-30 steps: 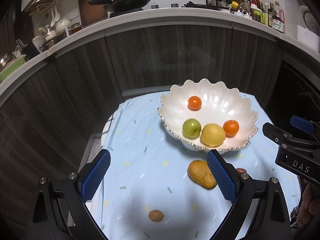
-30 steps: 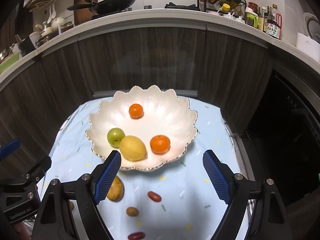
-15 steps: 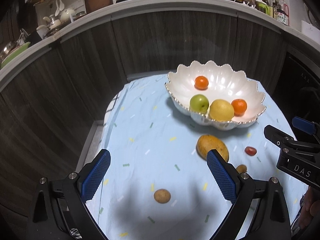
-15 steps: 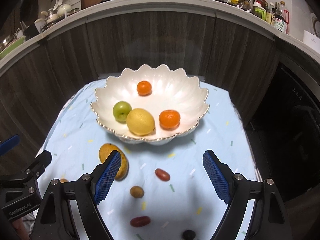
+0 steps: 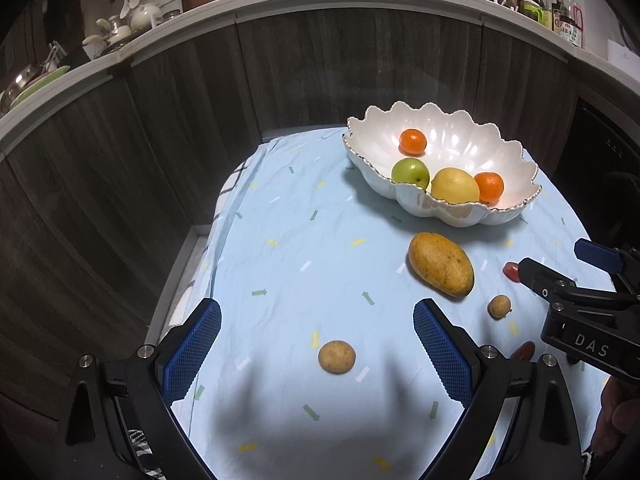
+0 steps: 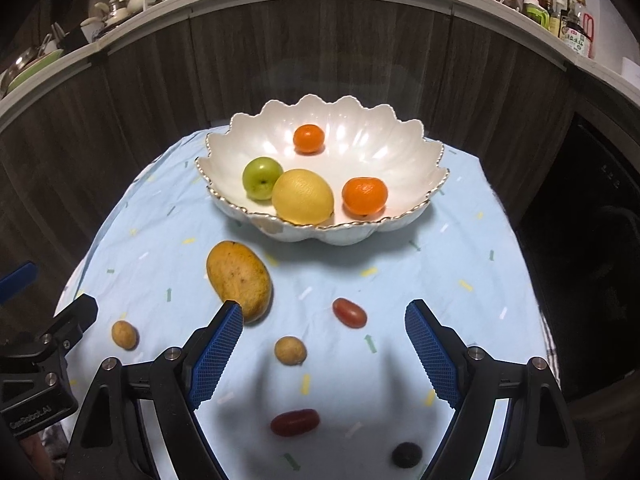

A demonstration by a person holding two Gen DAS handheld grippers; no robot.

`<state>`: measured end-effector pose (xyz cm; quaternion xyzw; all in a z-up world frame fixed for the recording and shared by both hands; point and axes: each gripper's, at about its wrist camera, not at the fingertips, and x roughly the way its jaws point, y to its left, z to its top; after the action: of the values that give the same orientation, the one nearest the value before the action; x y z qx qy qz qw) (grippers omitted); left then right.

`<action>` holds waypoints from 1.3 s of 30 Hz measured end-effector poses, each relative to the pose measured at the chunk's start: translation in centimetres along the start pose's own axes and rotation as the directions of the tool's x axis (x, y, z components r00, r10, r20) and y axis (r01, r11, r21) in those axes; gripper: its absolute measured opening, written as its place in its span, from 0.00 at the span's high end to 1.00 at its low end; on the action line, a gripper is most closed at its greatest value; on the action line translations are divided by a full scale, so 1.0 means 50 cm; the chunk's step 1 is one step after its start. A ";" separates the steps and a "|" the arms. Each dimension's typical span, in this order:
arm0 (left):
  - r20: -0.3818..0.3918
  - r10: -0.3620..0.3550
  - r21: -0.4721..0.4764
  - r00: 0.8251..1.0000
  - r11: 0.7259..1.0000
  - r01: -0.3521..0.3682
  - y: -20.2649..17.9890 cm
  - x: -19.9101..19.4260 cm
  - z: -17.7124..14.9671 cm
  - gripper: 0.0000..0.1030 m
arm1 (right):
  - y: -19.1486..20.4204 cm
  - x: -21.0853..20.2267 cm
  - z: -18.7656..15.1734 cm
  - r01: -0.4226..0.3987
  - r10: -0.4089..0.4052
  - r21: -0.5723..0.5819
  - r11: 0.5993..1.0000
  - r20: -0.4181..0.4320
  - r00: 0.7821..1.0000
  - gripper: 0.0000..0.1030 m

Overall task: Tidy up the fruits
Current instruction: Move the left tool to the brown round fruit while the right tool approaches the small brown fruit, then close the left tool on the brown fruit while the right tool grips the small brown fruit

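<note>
Your left tongs (image 5: pixel 316 350) and right tongs (image 6: pixel 324 344) both gape wide over the blue-clothed tabletop (image 6: pixel 460 240), gripping nothing. In the right wrist view the scalloped white bowl (image 6: pixel 384 128) at upper centre holds two tangerines, a green apple (image 6: pixel 262 178) and a lemon (image 6: pixel 303 196). A mango (image 6: pixel 238 278) lies at centre left, outside the bowl, among small scattered fruits.

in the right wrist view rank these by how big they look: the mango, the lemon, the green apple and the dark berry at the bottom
Largest to smallest, as they look:
1. mango and lemon, too close to split; the mango lies nearer the camera, which may flatter it
2. green apple
3. dark berry, smallest though nearest
</note>
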<state>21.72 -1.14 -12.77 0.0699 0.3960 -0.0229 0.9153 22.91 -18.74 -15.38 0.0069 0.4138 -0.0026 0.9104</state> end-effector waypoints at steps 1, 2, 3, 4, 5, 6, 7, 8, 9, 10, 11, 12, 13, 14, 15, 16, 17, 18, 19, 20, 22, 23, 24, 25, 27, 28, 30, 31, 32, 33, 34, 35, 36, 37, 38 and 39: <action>-0.001 0.000 -0.003 1.000 1.000 0.000 0.002 0.002 -0.001 0.05 | 0.003 0.001 -0.001 -0.001 0.001 -0.002 1.000 0.001 1.000 0.19; -0.001 0.001 -0.008 1.000 1.000 -0.001 0.004 0.005 -0.004 0.05 | 0.006 0.003 -0.004 -0.004 0.004 -0.005 1.000 0.001 1.000 0.19; -0.002 0.001 -0.011 1.000 1.000 -0.001 0.005 0.008 -0.006 0.05 | 0.009 0.004 -0.007 -0.005 0.005 -0.009 1.000 0.002 1.000 0.19; -0.003 0.003 -0.013 1.000 1.000 -0.003 0.006 0.009 -0.009 0.05 | 0.012 0.004 -0.009 -0.005 0.005 -0.012 1.000 0.003 1.000 0.19; -0.003 0.004 -0.014 1.000 1.000 -0.004 0.006 0.011 -0.012 0.05 | 0.015 0.005 -0.012 -0.004 0.004 -0.018 1.000 0.006 1.000 0.20; -0.002 0.006 -0.015 1.000 1.000 -0.006 0.007 0.014 -0.015 0.05 | 0.015 0.006 -0.013 -0.002 0.003 -0.021 1.000 0.007 1.000 0.20; -0.002 0.008 -0.015 1.000 1.000 -0.008 0.007 0.016 -0.018 0.05 | 0.017 0.008 -0.016 -0.001 0.001 -0.025 1.000 0.009 1.000 0.20; -0.003 0.011 -0.013 1.000 1.000 -0.011 0.007 0.019 -0.022 0.05 | 0.019 0.011 -0.018 0.000 0.000 -0.028 1.000 0.009 1.000 0.20; -0.005 0.011 -0.010 1.000 1.000 -0.011 0.007 0.023 -0.027 0.05 | 0.018 0.014 -0.019 0.000 0.000 -0.030 1.000 0.008 1.000 0.20; -0.006 0.011 -0.008 1.000 1.000 -0.011 0.006 0.024 -0.031 0.05 | 0.021 0.017 -0.022 0.000 0.001 -0.034 0.999 0.006 1.000 0.21; -0.010 0.013 -0.005 1.000 1.000 -0.013 0.006 0.028 -0.036 0.05 | 0.022 0.019 -0.025 -0.002 0.002 -0.037 0.999 0.005 1.000 0.22; -0.013 0.014 -0.004 1.000 1.000 -0.014 0.006 0.030 -0.040 0.05 | 0.025 0.022 -0.027 -0.005 0.005 -0.041 0.999 0.003 1.000 0.27; -0.016 0.015 -0.003 1.000 1.000 -0.015 0.006 0.033 -0.044 0.05 | 0.027 0.024 -0.028 -0.007 0.007 -0.046 0.999 0.001 1.000 0.29; -0.021 0.015 -0.005 1.000 1.000 -0.015 0.005 0.037 -0.047 0.05 | 0.029 0.027 -0.031 -0.010 0.009 -0.053 0.999 -0.001 1.000 0.31; -0.025 0.016 -0.005 1.000 1.000 -0.016 0.006 0.041 -0.050 0.05 | 0.031 0.029 -0.034 -0.011 0.011 -0.056 0.998 -0.001 1.000 0.32; -0.027 0.016 -0.005 1.000 1.000 -0.016 0.006 0.044 -0.052 0.07 | 0.032 0.031 -0.036 -0.012 0.012 -0.058 0.998 0.001 1.000 0.32; -0.026 0.017 -0.002 1.000 1.000 -0.017 0.005 0.046 -0.053 0.10 | 0.032 0.032 -0.038 -0.012 0.012 -0.058 0.998 0.003 1.000 0.32; -0.026 0.022 0.005 0.999 1.000 -0.022 0.004 0.049 -0.055 0.11 | 0.032 0.033 -0.039 -0.013 0.013 -0.059 0.998 0.004 1.000 0.32; -0.025 0.025 0.010 0.999 1.000 -0.025 0.002 0.051 -0.056 0.14 | 0.032 0.035 -0.041 -0.013 0.014 -0.060 0.998 0.008 1.000 0.32; -0.026 0.028 0.015 0.999 1.000 -0.027 0.001 0.053 -0.057 0.17 | 0.032 0.035 -0.044 -0.013 0.014 -0.061 0.998 0.014 1.000 0.33; -0.029 0.034 0.025 0.999 0.999 -0.034 -0.002 0.059 -0.061 0.18 | 0.032 0.038 -0.048 -0.015 0.016 -0.063 0.998 0.022 1.000 0.34; -0.032 0.037 0.029 0.999 0.999 -0.036 -0.003 0.062 -0.063 0.20 | 0.032 0.039 -0.051 -0.017 0.019 -0.063 0.998 0.025 1.000 0.35; -0.036 0.040 0.033 0.999 0.999 -0.039 -0.005 0.066 -0.065 0.21 | 0.032 0.041 -0.053 -0.020 0.022 -0.063 0.998 0.027 0.999 0.37; -0.039 0.041 0.035 0.998 0.999 -0.040 -0.005 0.069 -0.067 0.24 | 0.032 0.043 -0.055 -0.021 0.023 -0.064 0.998 0.028 0.999 0.38; -0.046 0.041 0.035 0.998 0.999 -0.039 -0.006 0.075 -0.069 0.25 | 0.032 0.047 -0.059 -0.023 0.025 -0.063 0.998 0.030 0.999 0.38; -0.049 0.040 0.035 0.998 0.999 -0.038 -0.007 0.077 -0.071 0.26 | 0.032 0.049 -0.061 -0.026 0.027 -0.061 0.998 0.028 0.999 0.38; -0.050 0.037 0.035 0.998 0.999 -0.035 -0.009 0.079 -0.072 0.27 | 0.029 0.054 -0.064 -0.034 0.036 -0.054 0.998 0.023 0.999 0.40; -0.050 0.035 0.036 0.998 0.999 -0.033 -0.011 0.080 -0.072 0.27 | 0.028 0.057 -0.064 -0.040 0.041 -0.049 0.998 0.019 0.999 0.40; -0.050 0.032 0.038 0.998 0.999 -0.030 -0.013 0.081 -0.073 0.29 | 0.027 0.058 -0.065 -0.042 0.043 -0.046 0.998 0.017 0.999 0.40; -0.051 0.029 0.039 0.998 0.999 -0.027 -0.014 0.083 -0.073 0.29 | 0.027 0.059 -0.065 -0.045 0.045 -0.044 0.998 0.015 0.999 0.41; -0.056 0.023 0.039 0.998 0.999 -0.021 -0.016 0.085 -0.074 0.30 | 0.026 0.062 -0.065 -0.046 0.047 -0.042 0.998 0.012 0.999 0.41; -0.060 0.019 0.039 0.998 0.999 -0.017 -0.018 0.088 -0.074 0.32 | 0.025 0.064 -0.066 -0.048 0.048 -0.038 0.998 0.009 0.999 0.41; -0.068 0.017 0.040 0.998 0.999 -0.014 -0.019 0.092 -0.075 0.32 | 0.024 0.067 -0.066 -0.050 0.050 -0.036 0.998 0.004 0.999 0.43; -0.074 0.014 0.041 0.997 0.999 -0.011 -0.021 0.095 -0.076 0.34 | 0.023 0.070 -0.067 -0.054 0.054 -0.034 0.998 -0.001 0.999 0.44; -0.080 0.010 0.042 0.997 0.999 -0.006 -0.023 0.098 -0.077 0.38 | 0.023 0.072 -0.067 -0.055 0.055 -0.033 0.998 -0.005 0.998 0.46; -0.086 0.007 0.044 0.996 0.999 -0.003 -0.024 0.101 -0.077 0.39 | 0.023 0.074 -0.067 -0.056 0.056 -0.033 0.998 -0.009 0.998 0.48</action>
<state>22.27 -1.68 -19.19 0.0918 0.4344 -0.0260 0.8956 22.83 -17.55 -20.36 0.0033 0.4169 0.0297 0.9084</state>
